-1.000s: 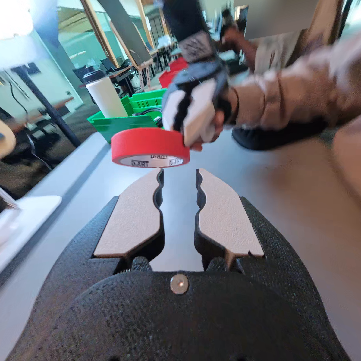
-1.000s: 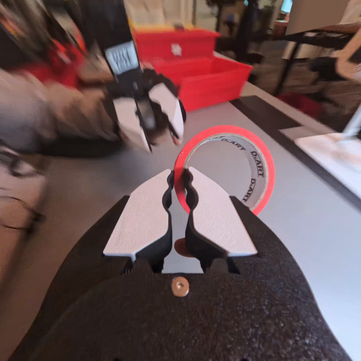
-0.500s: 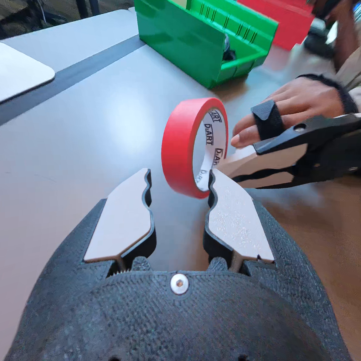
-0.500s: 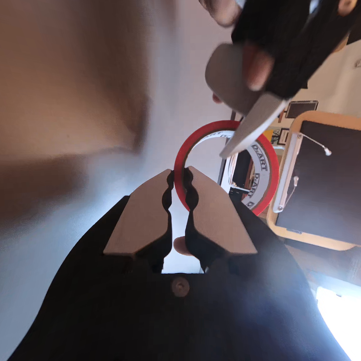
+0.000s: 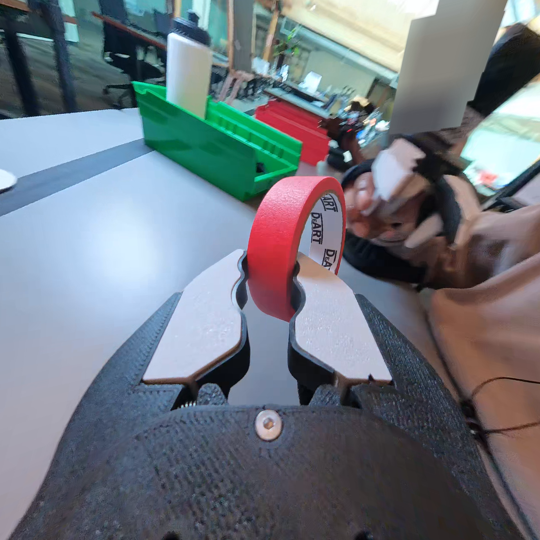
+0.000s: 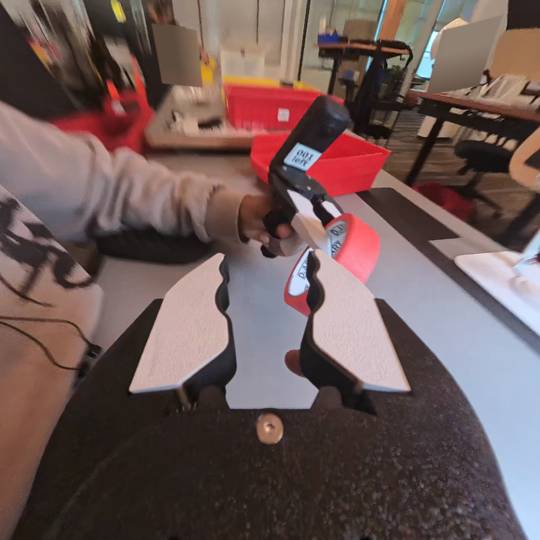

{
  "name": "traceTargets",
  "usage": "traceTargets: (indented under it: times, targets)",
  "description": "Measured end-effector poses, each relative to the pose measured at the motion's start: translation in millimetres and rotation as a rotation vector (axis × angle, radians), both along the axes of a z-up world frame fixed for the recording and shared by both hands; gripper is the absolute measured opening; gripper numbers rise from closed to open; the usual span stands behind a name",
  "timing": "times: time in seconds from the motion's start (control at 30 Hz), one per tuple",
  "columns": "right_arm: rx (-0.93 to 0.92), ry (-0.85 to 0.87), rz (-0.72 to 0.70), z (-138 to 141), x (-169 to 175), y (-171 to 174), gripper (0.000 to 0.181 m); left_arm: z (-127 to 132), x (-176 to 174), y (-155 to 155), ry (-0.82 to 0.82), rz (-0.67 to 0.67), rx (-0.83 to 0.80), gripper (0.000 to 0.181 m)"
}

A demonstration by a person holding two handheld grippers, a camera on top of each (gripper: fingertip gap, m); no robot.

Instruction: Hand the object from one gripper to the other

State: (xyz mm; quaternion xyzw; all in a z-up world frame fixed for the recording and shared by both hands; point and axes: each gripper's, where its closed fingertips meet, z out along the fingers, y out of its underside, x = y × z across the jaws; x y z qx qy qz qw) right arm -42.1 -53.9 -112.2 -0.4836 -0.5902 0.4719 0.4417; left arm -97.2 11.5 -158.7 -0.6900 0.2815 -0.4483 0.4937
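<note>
- Stretching out bare and grey, the table [image 5: 96,233] leaves free room to the left, with a green bin [image 5: 204,146] and a red bin [image 6: 344,172] near its far edge.
- Left gripper [image 5: 270,264] pinches the red tape roll [image 5: 280,242] between its fingertips, upright above the table.
- Right gripper [image 6: 268,263] is spread wide, holding nothing; the roll sits just beyond its right fingertip.

Bright daylight; soft glare patch on worktop [image 5: 122,242] left of left gripper [image 5: 270,264]; sleeve, background motion-blurred; wide-angle edge bending.
</note>
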Motion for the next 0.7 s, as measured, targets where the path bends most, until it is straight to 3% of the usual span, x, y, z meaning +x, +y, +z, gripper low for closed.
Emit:
traceTargets:
  times: [0.13, 0.23, 0.4, 0.53, 0.7]
  targets:
    - [-0.480, 0.146, 0.193, 18.6, 17.9, 17.8, 0.060, 20.1, 10.3, -19.6, -0.227, -0.154, -0.068, 0.026]
    - [-0.659, 0.179, 0.284, 14.8, 19.5, 21.3, 0.059, 32.1, 13.8, -27.8, -0.354, -0.209, -0.109, 0.026]
    - [-0.601, 0.147, 0.352, 4.3, 4.8, -12.5, 0.048, 31.5, 19.3, -32.5, -0.385, -0.240, -0.126, 0.026]
    - [-0.495, 0.160, 0.262, -1.1, -4.2, -15.8, 0.018, 28.8, 22.7, -33.4, -0.393, -0.249, -0.142, 0.027]
    - [-0.295, 0.104, 0.191, -7.8, -5.4, -12.6, 0.015, 14.0, 22.3, -19.2, -0.286, -0.115, -0.121, 0.024]
